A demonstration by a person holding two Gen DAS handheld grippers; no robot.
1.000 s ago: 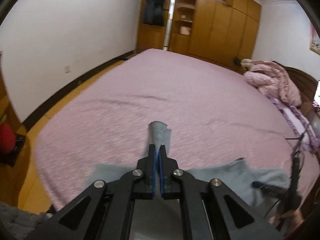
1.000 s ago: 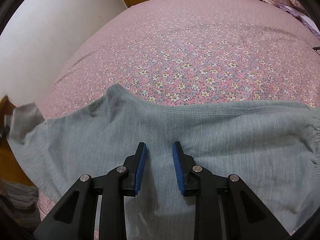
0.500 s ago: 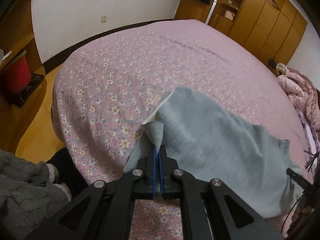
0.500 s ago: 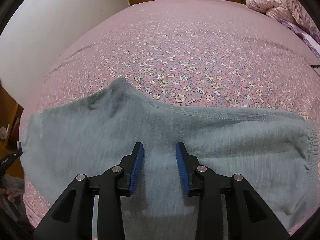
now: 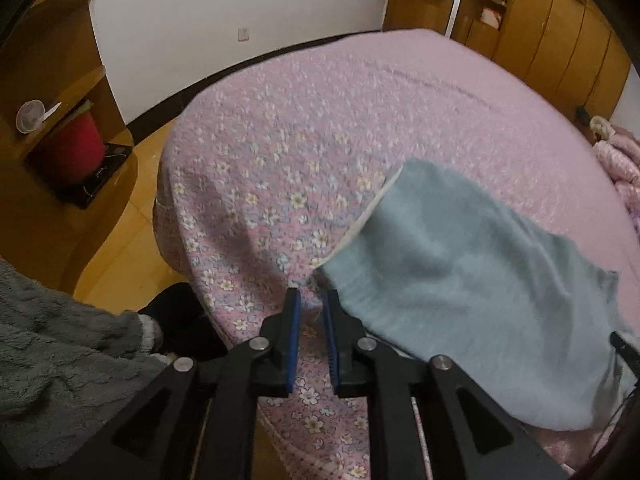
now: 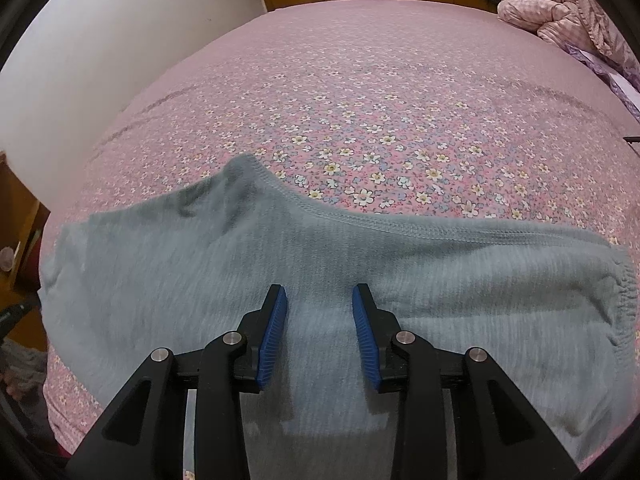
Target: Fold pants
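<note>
Now the grey pants (image 6: 304, 280) lie flat across the lower half of the right wrist view, on the near edge of the pink floral bed (image 6: 380, 112). The left gripper (image 5: 310, 312) stands narrowly parted and empty just beside the cuff; the right gripper (image 6: 319, 312) hovers wide over the cloth. The soft knit hangs near the bed's edge, so I judge a careless tug could slide it off. Wooden wardrobes (image 5: 560, 32) fill the upper right; a crumpled quilt (image 6: 560, 4) lies far back.
</note>
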